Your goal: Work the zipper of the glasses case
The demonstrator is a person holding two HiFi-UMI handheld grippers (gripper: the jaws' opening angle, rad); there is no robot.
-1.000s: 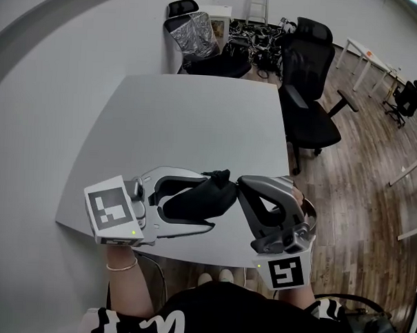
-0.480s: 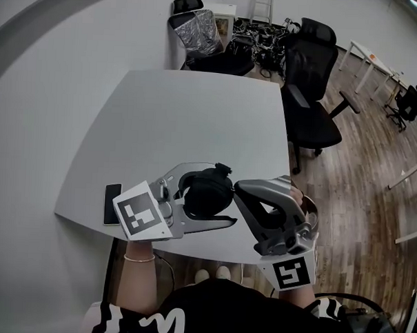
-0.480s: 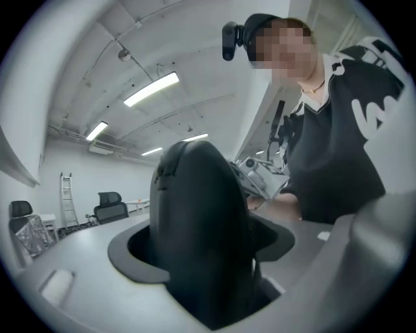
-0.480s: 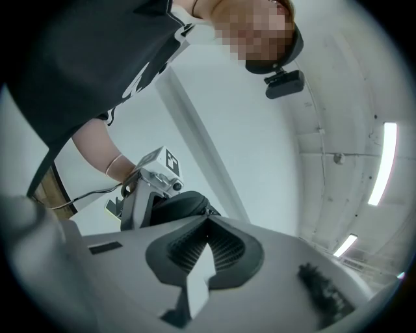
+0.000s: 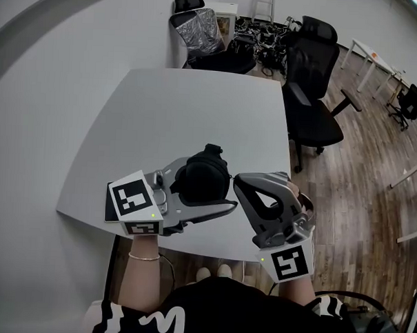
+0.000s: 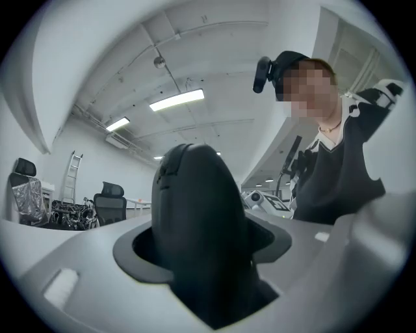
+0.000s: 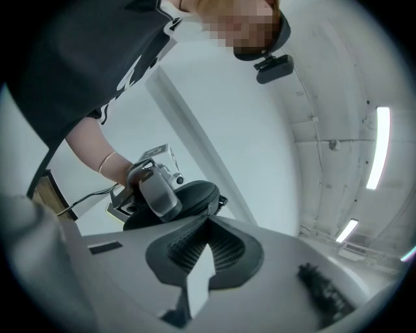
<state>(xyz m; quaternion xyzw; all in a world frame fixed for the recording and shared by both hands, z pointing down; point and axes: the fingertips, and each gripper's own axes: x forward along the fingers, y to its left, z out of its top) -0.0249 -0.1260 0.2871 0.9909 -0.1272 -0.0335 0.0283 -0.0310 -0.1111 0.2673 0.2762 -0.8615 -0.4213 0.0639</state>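
The black glasses case (image 5: 202, 176) is up off the white table (image 5: 197, 107), gripped between the jaws of my left gripper (image 5: 214, 187). Those jaws have just been closing on it. In the left gripper view the case (image 6: 195, 227) stands on end and fills the gap between the jaws. My right gripper (image 5: 237, 179) is just right of the case, its jaw tips together. In the right gripper view the case (image 7: 188, 198) and the left gripper (image 7: 153, 185) lie just past those tips (image 7: 207, 221). A small zipper tab (image 7: 223, 200) sticks out beside them, not visibly pinched.
A dark flat object (image 5: 110, 210) lies near the table's front edge, partly under the left gripper. A black office chair (image 5: 311, 98) stands at the table's right side. Another chair with a silver cover (image 5: 200, 31) stands behind the table, beside a heap of cables.
The left gripper has rolled and shifted right and slightly up, turning the case from lying flat to standing more on end. The right gripper has barely moved.
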